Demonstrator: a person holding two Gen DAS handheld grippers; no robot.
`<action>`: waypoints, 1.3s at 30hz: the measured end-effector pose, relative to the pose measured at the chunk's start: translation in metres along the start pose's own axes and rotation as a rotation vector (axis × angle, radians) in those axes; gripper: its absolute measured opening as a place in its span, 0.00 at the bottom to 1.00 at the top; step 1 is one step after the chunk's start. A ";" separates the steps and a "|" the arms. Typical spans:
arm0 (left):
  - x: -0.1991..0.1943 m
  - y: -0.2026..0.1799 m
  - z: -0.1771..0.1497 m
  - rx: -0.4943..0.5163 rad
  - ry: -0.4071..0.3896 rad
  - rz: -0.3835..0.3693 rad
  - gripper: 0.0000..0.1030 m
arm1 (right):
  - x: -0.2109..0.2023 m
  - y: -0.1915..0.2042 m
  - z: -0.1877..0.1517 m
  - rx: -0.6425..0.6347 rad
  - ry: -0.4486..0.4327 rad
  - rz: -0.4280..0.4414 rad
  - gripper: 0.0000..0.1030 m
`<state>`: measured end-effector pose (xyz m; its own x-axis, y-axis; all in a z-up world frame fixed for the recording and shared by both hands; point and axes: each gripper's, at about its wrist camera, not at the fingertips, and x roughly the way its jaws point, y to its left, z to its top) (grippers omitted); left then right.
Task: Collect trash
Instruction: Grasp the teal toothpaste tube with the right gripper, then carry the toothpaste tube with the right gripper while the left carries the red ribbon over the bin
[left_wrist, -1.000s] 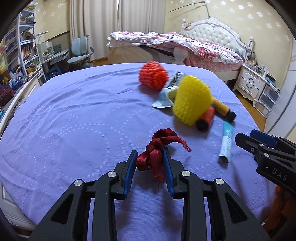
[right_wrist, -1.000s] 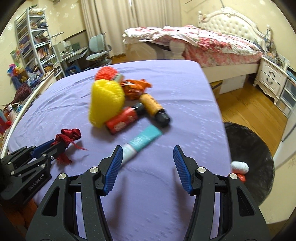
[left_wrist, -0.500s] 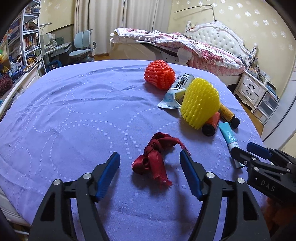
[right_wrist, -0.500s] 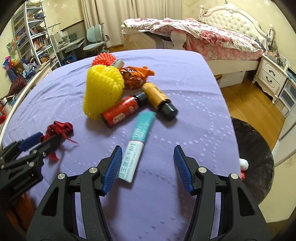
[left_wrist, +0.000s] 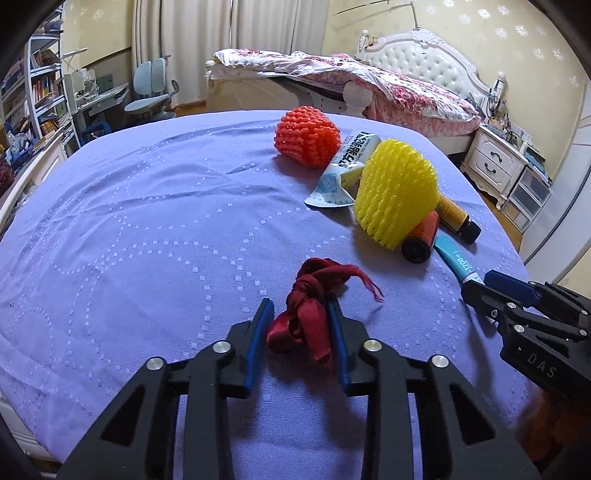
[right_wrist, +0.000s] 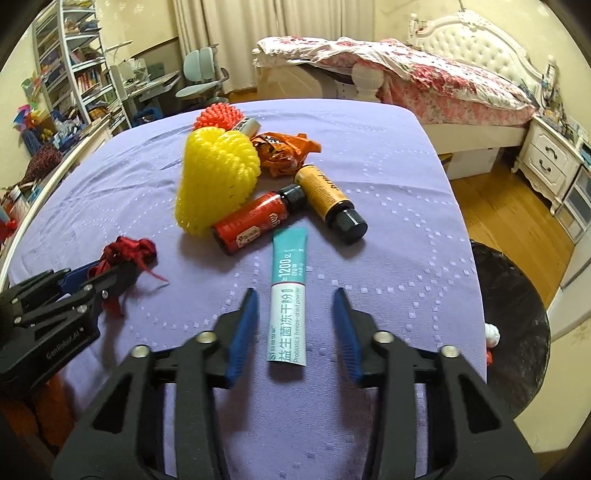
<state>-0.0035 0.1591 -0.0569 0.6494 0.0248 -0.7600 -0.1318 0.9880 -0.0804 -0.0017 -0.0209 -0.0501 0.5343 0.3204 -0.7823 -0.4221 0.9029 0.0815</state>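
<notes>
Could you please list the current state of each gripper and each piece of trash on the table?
Left gripper: shut on the red ribbon, just closed.
Right gripper: open, jaws closing around the teal sachet, not yet pressing.
Red bottle: lying down, capped.
Amber bottle: lying down, capped.
Yellow foam net: resting on the table.
Orange wrapper: crumpled.

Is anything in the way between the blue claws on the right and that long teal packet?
No. The teal packet lies flat on the purple cloth, already between the right gripper fingers, which have just been closing in and do not touch it yet. The red bottle lies beyond its far end.
</notes>
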 end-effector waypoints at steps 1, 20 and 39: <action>0.000 -0.001 -0.001 0.003 -0.002 -0.001 0.28 | 0.000 0.000 -0.001 -0.002 -0.001 0.009 0.23; -0.031 -0.025 -0.003 -0.013 -0.085 -0.065 0.26 | -0.036 -0.019 -0.010 0.041 -0.080 0.018 0.16; -0.021 -0.146 0.013 0.178 -0.115 -0.201 0.26 | -0.078 -0.129 -0.036 0.251 -0.168 -0.145 0.16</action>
<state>0.0122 0.0159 -0.0207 0.7309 -0.1670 -0.6618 0.1352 0.9858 -0.0995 -0.0152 -0.1731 -0.0218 0.6976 0.2078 -0.6857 -0.1507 0.9782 0.1430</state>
